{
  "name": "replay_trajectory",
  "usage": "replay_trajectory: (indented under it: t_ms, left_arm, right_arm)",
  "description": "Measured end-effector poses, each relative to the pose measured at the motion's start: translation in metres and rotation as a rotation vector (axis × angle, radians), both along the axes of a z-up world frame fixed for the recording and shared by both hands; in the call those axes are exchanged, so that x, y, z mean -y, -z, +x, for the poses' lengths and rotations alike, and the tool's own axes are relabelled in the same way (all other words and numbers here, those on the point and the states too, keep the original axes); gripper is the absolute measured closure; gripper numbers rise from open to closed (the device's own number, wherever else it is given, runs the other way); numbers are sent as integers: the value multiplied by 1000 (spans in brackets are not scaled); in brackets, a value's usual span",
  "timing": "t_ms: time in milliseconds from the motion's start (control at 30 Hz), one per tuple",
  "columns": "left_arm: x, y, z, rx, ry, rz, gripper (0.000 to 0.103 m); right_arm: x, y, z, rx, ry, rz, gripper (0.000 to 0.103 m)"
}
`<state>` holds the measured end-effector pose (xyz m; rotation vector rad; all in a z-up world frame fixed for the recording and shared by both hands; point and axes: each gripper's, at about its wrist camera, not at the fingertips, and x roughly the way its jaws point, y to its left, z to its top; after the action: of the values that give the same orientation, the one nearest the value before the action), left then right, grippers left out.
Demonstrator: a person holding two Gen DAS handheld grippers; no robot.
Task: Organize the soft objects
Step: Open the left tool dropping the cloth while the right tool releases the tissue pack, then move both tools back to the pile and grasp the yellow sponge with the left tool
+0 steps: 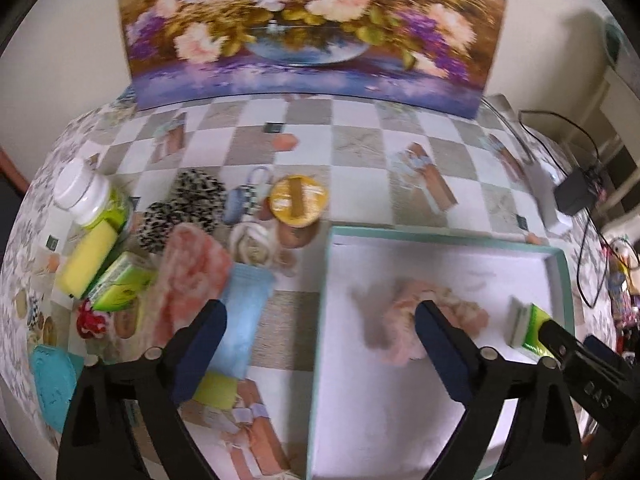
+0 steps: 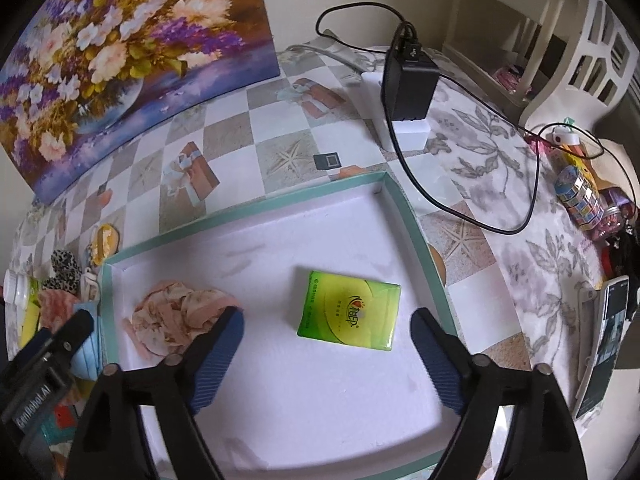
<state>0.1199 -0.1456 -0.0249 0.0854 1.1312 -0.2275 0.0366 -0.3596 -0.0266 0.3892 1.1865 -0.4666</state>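
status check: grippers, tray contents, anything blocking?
Left gripper open, empty. Right gripper open, empty. Peach scrunchie and green tissue pack lie in tray. Nothing blocking.

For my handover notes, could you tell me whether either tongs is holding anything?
Nothing is held: left tongs and right tongs stand open above the tray.

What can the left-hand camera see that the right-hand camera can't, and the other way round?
Only the left view shows the white-capped bottle fully, the yellow round tin from above and the blue pack lying outside the tray. Only the right view shows the black charger up close, the phone at the table edge and the whole green tissue pack. Both share the teal-rimmed tray, the peach cloth inside it and the flower painting.
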Motion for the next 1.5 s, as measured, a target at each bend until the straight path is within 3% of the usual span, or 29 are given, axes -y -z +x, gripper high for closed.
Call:
replay_trajectory:
  t_ms: [67, 167, 533, 767, 967, 1067, 1233, 1367, 1500]
  left_arm:
    - [-6, 0, 3, 2, -17, -9, 6]
    - [-17, -3, 5, 15, -40, -36, 0]
    - [-43, -13, 9, 77, -74, -14, 0]
    - [-76, -27, 15, 112, -98, -38, 0]
    - [-134, -42, 25, 83, -171, -78, 0]
    - [-167, -44, 28, 75, -240, -62, 0]
    - [-220, -42, 32, 43, -358, -107, 0]
    - [-234, -35, 33, 27, -385, -66, 0]
    - [-234, -24, 40, -5, -351, -126, 0]
  right_arm:
    - [-2, 0, 1, 3, -8, -5, 2]
    - [-6, -2, 2, 8, -15, -11, 0]
    - [-13, -5, 5, 21, -34, 0, 0]
    - [-30, -18, 10, 64, -64, 13, 0]
    - [-56, -36, 20, 145, -121, 34, 0]
    - [-73, -42, 27, 177, -155, 61, 0]
    - [-107, -48, 39, 201, -222, 68, 0]
    - [-133, -47, 48, 216, -275, 108, 0]
    - [-160, -41, 58, 214, -320, 162, 0]
